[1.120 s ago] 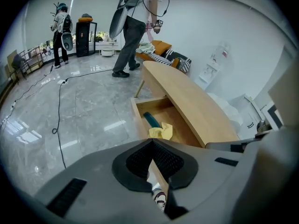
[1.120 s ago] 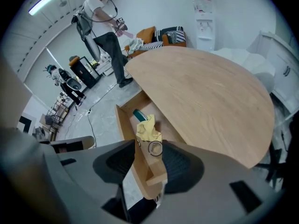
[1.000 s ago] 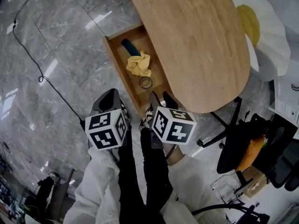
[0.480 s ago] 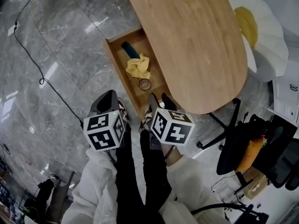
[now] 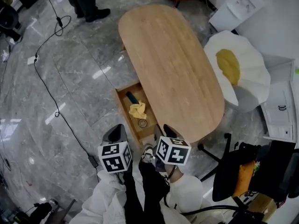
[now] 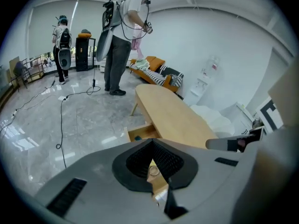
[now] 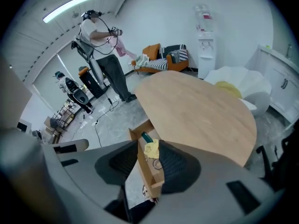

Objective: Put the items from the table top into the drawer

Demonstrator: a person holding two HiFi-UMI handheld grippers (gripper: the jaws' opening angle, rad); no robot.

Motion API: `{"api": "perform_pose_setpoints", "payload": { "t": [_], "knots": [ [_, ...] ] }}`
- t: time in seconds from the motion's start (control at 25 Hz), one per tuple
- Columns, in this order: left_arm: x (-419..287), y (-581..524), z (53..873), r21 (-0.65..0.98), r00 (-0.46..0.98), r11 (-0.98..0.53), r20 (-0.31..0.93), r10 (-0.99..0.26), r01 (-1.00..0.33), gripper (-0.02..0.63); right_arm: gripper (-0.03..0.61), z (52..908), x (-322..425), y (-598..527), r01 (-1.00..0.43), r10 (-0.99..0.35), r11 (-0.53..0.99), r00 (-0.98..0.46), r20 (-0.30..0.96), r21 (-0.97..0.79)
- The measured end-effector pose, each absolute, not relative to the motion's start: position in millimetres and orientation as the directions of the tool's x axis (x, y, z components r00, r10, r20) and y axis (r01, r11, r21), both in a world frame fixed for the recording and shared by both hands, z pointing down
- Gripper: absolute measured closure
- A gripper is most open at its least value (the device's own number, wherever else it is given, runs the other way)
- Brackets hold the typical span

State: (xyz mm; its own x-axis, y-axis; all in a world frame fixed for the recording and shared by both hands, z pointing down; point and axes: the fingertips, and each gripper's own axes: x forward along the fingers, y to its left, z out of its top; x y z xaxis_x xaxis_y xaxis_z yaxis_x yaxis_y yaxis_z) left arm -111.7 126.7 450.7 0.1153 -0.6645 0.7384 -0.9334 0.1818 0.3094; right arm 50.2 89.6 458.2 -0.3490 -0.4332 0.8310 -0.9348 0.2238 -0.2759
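Left gripper (image 5: pixel 117 130) is at the near left of the open drawer (image 5: pixel 121 108), over the grey floor (image 5: pixel 70 115). Its jaws are closed together, and its own view (image 6: pixel 152 146) shows nothing held, only a thin slit with the drawer far behind it. The right gripper (image 5: pixel 162 129) is just beside the drawer's near right corner, close to the near edge of the table (image 5: pixel 173 69). Its jaws stand apart and have just been closing a bit. No thing is between them. Through the gap in the right gripper view (image 7: pixel 149 158) you can see the drawer down below. Each gripper has 1 cube with black and white squares, the left cube (image 5: pixel 115 157) and the right cube (image 5: pixel 173 150).

The drawer sticks out from the left side of the wooden table. 3 things lie in it. A dark blue thing (image 5: pixel 131 97) is at the far end. A yellow cloth (image 5: pixel 137 110) is in the middle, just beside it. A small ring (image 5: pixel 142 123) is at the near end, just near the cloth.

A black cable (image 5: pixel 46 78) runs over the floor on the left. A white and yellow seat (image 5: pixel 238 71) that looks like a fried egg is on the right of the table. A black chair (image 5: pixel 233 171) stands at the near right. A person (image 5: pixel 86 1) stands far off on the left.
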Motion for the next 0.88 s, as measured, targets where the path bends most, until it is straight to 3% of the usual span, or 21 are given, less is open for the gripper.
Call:
{"api": "perform_pose_setpoints", "payload": {
  "t": [0.32, 0.6, 0.88],
  "knots": [
    [-94, 144, 334, 0.369, 0.103, 0.204, 0.662, -0.742, -0.907, 0.614, 0.500, 346, 57, 103, -0.913, -0.481, 0.199, -0.407, 0.776, -0.356],
    [-92, 138, 237, 0.421, 0.115, 0.142, 0.529, -0.841, -0.896, 0.614, 0.508, 275, 47, 111, -0.872, -0.503, 0.365, -0.479, 0.720, -0.325],
    [-97, 148, 196, 0.362, 0.060, 0.134, 0.477, -0.877, -0.923, 0.614, 0.508, 235, 72, 98, -0.884, -0.599, 0.394, -0.453, 0.661, -0.250]
  ]
}}
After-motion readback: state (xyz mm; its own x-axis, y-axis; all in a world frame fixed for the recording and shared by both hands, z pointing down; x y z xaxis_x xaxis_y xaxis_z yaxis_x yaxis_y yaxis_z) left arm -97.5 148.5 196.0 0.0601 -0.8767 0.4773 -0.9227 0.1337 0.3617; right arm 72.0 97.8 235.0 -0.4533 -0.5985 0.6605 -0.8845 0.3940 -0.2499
